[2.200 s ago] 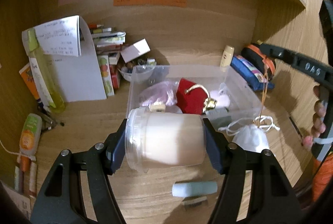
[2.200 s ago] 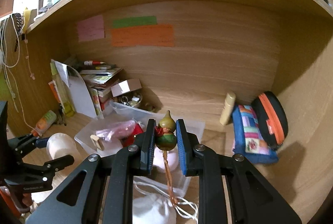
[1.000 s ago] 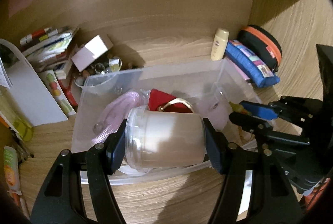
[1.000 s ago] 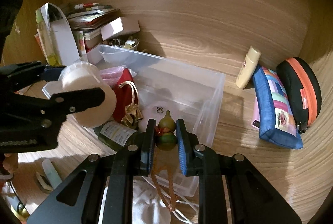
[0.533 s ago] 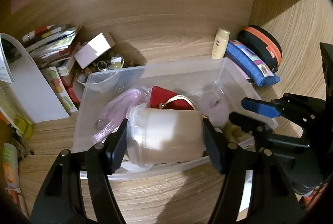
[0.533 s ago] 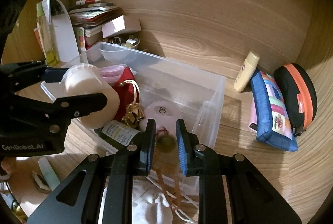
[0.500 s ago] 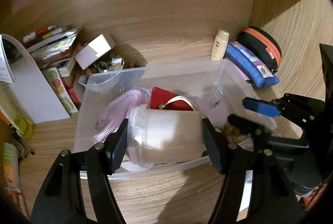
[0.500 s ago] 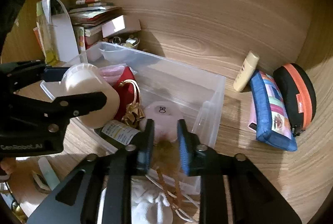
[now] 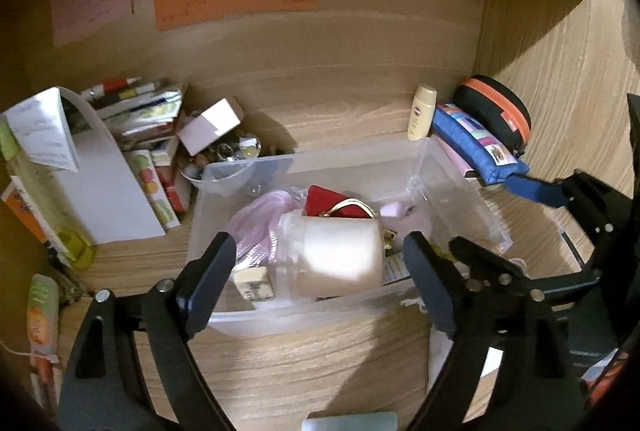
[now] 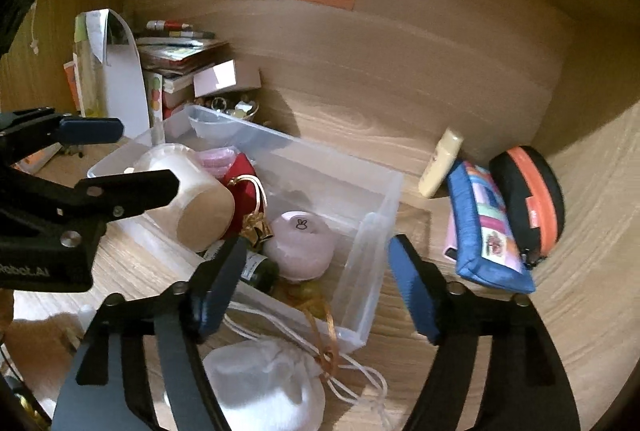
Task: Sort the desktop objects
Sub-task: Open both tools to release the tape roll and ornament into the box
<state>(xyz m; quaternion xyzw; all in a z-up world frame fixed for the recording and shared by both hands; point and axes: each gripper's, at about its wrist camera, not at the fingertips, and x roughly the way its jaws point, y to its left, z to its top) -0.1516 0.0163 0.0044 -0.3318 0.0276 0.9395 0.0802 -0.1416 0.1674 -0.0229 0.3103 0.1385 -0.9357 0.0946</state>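
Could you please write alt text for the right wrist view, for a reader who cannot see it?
The right claw is opening, nothing between its pads, above a clear plastic bin holding a cream jar, red pouch and pink round case. A white drawstring bag lies in front.

Dim warm light, fisheye warp, slight blur

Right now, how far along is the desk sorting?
Done: the jar and gourd charm lie in the bin with a red pouch. In hand: nothing; the left gripper and right gripper are both opening, empty. Left: the white bag, tube and pencil case sit outside.
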